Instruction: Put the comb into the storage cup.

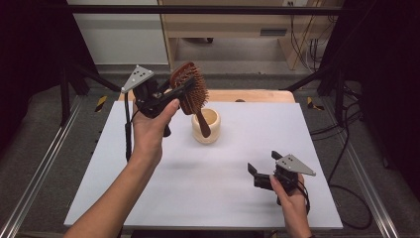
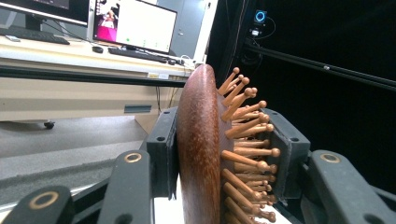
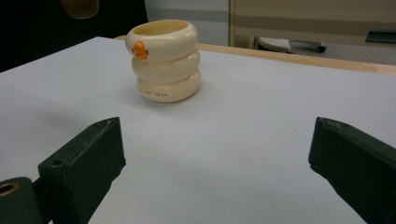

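Note:
A wooden paddle hairbrush (image 1: 194,85) with round-tipped wooden bristles is held in the air above the table's back left. My left gripper (image 1: 184,90) is shut on its head, one jaw on the smooth back and one on the bristles (image 2: 243,154). The brush handle (image 1: 202,124) slants down in front of a cream ringed cup (image 1: 210,130) with an orange duck beak (image 3: 139,50). My right gripper (image 1: 258,174) rests low near the front right of the table, open, with nothing between its jaws. In the right gripper view the cup (image 3: 164,60) stands upright ahead of the open gripper (image 3: 215,158).
A white board (image 1: 237,203) covers the table, with a wooden strip (image 1: 257,95) along its far edge. Black frame posts and cables stand to both sides. A desk with monitors (image 2: 135,25) lies beyond the table.

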`<action>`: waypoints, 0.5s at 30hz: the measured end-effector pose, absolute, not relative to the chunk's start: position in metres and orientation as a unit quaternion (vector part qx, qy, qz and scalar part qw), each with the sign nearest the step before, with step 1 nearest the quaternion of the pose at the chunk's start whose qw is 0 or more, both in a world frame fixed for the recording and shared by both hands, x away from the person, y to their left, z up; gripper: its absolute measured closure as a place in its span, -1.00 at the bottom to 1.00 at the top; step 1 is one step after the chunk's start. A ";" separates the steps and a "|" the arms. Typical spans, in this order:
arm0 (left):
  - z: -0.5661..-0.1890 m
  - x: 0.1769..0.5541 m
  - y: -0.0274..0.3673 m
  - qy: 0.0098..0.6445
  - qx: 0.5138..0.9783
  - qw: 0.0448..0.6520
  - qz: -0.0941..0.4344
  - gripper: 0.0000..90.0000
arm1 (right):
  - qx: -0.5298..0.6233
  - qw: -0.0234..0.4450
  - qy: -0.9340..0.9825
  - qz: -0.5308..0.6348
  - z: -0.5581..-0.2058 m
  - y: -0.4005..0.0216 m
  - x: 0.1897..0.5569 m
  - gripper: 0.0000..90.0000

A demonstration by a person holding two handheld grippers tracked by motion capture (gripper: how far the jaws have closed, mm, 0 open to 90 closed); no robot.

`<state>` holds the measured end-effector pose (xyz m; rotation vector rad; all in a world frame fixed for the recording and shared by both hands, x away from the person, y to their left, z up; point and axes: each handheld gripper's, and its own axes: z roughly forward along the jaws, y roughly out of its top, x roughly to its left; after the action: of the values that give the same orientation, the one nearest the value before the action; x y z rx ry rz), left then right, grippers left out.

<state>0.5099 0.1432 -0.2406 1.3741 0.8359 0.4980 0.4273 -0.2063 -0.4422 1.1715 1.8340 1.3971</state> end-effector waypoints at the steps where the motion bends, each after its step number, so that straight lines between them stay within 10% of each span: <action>1: -0.240 0.511 0.143 0.372 0.608 0.666 0.221 0.16 | 0.435 0.275 0.682 0.520 -0.442 -0.206 0.427 -0.91; 15: -0.243 0.531 0.145 0.385 0.597 0.665 0.230 0.16 | 0.432 0.274 0.679 0.527 -0.442 -0.206 0.427 -0.92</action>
<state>0.5308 0.1445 -0.2430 1.3476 0.8705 0.5184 0.4271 -0.2060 -0.4419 1.1630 1.8256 1.4168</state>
